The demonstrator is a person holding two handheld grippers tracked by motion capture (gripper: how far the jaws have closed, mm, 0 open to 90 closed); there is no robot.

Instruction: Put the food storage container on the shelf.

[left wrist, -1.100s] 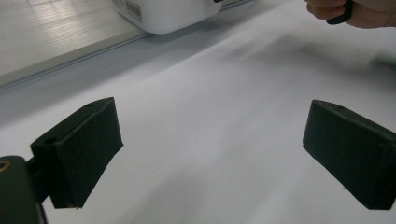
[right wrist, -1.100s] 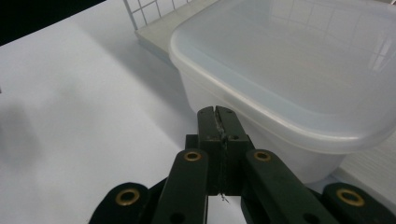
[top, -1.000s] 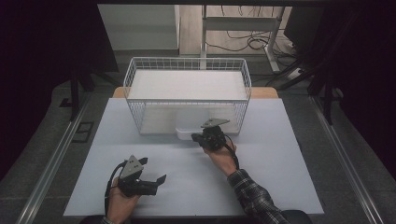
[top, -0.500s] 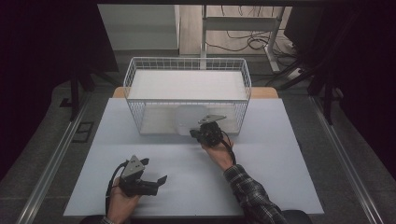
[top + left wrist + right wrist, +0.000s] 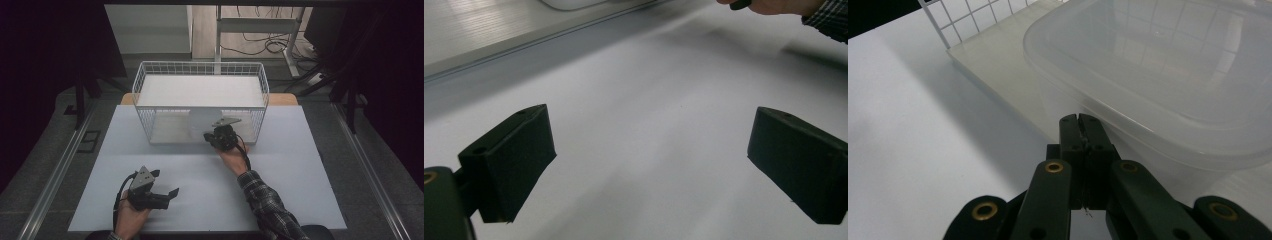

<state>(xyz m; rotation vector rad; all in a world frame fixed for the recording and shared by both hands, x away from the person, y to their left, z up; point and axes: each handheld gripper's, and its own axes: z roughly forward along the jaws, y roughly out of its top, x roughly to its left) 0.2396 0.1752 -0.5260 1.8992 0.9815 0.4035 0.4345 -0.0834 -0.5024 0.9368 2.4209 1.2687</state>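
The room behind was dark, with cables point(image 5: 270, 45) lying on a pale floor beyond the far edge and black shapes on either side that could not be made out. A white surface point(image 5: 280, 200) carried a white wire basket point(image 5: 200, 70) near its far edge, its bottom lined with a pale board.

In the high view a translucent plastic container point(image 5: 200, 125) showed as a pale patch in front of the basket's near wall, its outline hard to read against the wires. The right gripper point(image 5: 216, 137) was at that container, with the person's hand point(image 5: 235, 159) and plaid sleeve point(image 5: 265, 200) running back toward the bottom edge. In the right gripper view the container point(image 5: 1168, 85) (cloudy, with rounded corners) was cut off at the top and right, and the basket's grid showed through it. There the right gripper point(image 5: 1081, 125) had its jaws pressed together at the container's near rim; whether they pinched the rim itself could not be told, since the contact was hidden behind the jaws.

The left gripper point(image 5: 167, 194) sat low over the near left part of the surface, well apart from the basket. In its own view the left gripper point(image 5: 649, 160) had its jaws spread wide with only bare surface between them, and the other hand point(image 5: 774, 6) was cut off at the top edge.
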